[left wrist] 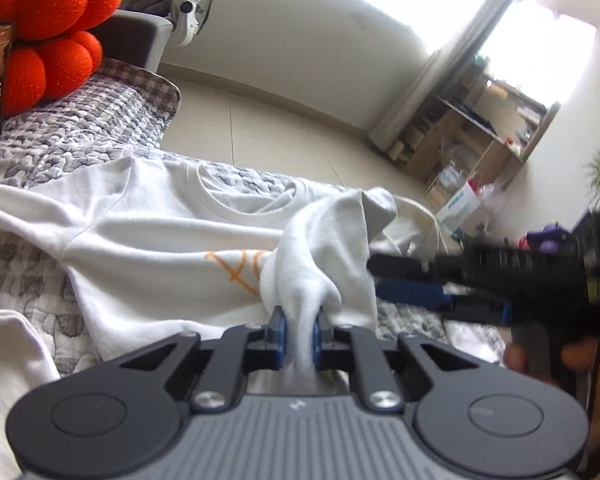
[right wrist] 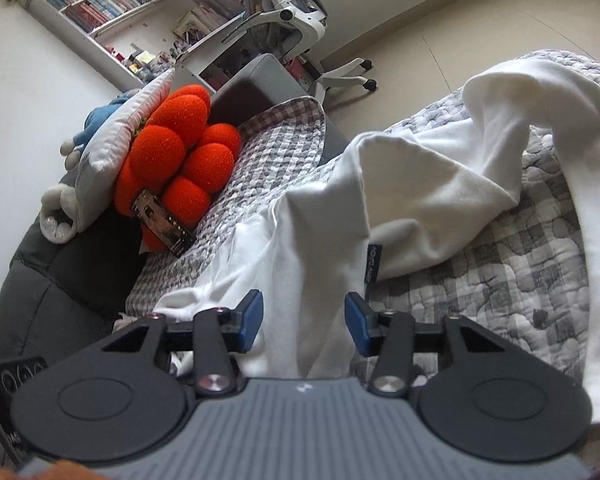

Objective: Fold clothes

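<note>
Fabric of a white T-shirt (left wrist: 148,240) lies spread on the grey checked quilt (left wrist: 60,132) of the bed, its round collar toward the floor side and an orange print partly hidden by a bunched-up fold. I see my left gripper (left wrist: 299,334) clamped on that bunch: the blue pads (left wrist: 281,336) sit close together with a rope of white cloth squeezed between them and lifted off the shirt's body. My right gripper (right wrist: 304,324) has its jaws parted about halfway; white cloth runs through the gap, but the blue pads (right wrist: 252,320) stand clear of it on both sides, so I read no grip there. In the left wrist view this right gripper (left wrist: 412,280) appears blurred just beside the raised fold, with fingers of the hand (left wrist: 540,356) around its handle. More white fabric (right wrist: 440,176) is rumpled over the quilt (right wrist: 500,280) further out. At the head of the bed an orange plush cushion (right wrist: 180,152) leans with a phone (right wrist: 162,220) propped against it. Beyond stand a white office chair (right wrist: 296,12) and a bookshelf (right wrist: 100,4).
</note>
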Demonstrator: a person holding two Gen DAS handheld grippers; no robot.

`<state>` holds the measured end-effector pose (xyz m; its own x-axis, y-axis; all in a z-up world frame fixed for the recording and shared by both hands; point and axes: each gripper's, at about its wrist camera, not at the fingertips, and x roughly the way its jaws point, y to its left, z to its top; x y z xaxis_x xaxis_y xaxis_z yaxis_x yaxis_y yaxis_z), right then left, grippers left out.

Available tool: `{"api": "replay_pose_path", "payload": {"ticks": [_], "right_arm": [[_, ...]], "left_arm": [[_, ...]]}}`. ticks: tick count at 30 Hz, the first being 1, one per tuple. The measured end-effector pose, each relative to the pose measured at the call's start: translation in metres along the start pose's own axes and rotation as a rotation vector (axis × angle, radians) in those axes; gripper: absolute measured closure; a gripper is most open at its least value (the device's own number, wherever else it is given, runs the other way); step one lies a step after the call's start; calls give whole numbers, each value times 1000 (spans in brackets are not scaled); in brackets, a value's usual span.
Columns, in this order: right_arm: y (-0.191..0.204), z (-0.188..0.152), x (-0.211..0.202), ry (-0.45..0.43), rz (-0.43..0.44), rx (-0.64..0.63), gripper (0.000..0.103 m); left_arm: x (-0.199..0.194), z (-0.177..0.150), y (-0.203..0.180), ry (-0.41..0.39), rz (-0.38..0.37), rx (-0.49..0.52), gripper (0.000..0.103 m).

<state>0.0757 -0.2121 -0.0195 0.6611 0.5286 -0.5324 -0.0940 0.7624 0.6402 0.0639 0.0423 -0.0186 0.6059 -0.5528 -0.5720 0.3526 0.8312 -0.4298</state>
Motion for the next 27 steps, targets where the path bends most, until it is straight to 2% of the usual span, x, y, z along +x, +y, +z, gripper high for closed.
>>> {"api": "replay_pose_path", "payload": {"ticks": [6, 12, 20, 22, 23, 24, 27], "right_arm": [[12, -18, -4, 56, -13, -128, 53], [17, -30, 2, 84, -80, -246, 53], [2, -28, 24, 81, -128, -168, 54], [0, -27, 30, 87, -128, -142, 65], [-1, -26, 33, 90, -128, -130, 86], [-3, -25, 34, 91, -128, -115, 96], [-4, -24, 25, 82, -129, -78, 96]], "left_arm": [[2, 3, 12, -6, 12, -79, 91], [-5, 7, 25, -41, 26, -139, 91], [-5, 10, 33, -42, 47, -159, 91], [-5, 10, 32, -39, 50, -150, 91], [-6, 11, 32, -37, 50, -147, 91], [-6, 11, 32, -35, 47, -143, 92], [-8, 10, 29, -28, 37, -121, 92]]}}
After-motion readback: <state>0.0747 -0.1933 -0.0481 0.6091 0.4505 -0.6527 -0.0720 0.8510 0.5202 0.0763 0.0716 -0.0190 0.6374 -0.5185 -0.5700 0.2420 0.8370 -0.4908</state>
